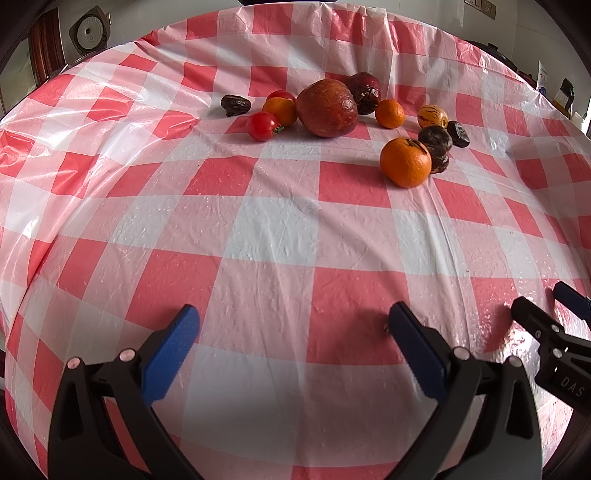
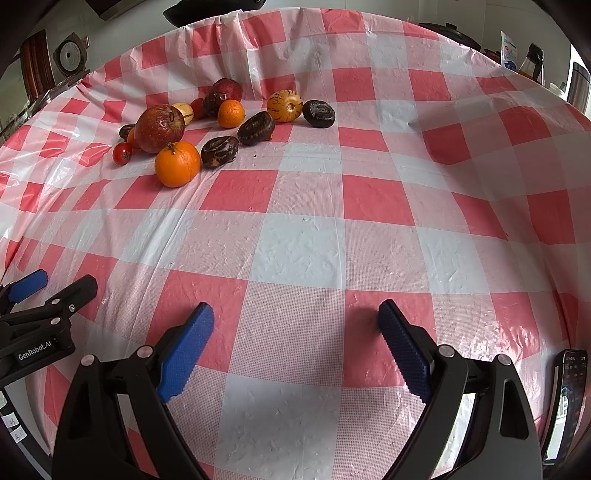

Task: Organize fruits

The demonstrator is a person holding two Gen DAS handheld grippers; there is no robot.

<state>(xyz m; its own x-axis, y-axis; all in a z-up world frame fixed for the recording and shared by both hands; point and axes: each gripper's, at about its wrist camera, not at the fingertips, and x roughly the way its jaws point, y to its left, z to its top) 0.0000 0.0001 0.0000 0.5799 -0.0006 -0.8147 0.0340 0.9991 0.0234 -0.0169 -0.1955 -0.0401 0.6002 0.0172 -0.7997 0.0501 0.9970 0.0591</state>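
Observation:
Fruits lie in a loose cluster far ahead on the red-and-white checked tablecloth (image 1: 280, 229). A big red apple (image 1: 327, 108) sits in the middle, with a cherry tomato (image 1: 262, 126), small oranges (image 1: 405, 161) (image 2: 177, 164), a striped yellow melon (image 2: 284, 105), dark wrinkled fruits (image 2: 219, 150) and a dark red fruit (image 1: 364, 90) around it. My left gripper (image 1: 291, 325) is open and empty, low over the cloth, well short of the fruits. My right gripper (image 2: 295, 321) is open and empty too. Each gripper shows at the edge of the other's view.
A phone (image 2: 570, 398) lies at the table's near right edge. A bottle (image 2: 532, 61) and a packet (image 2: 509, 50) stand beyond the far right edge. A round appliance (image 1: 88, 35) sits behind the table at far left.

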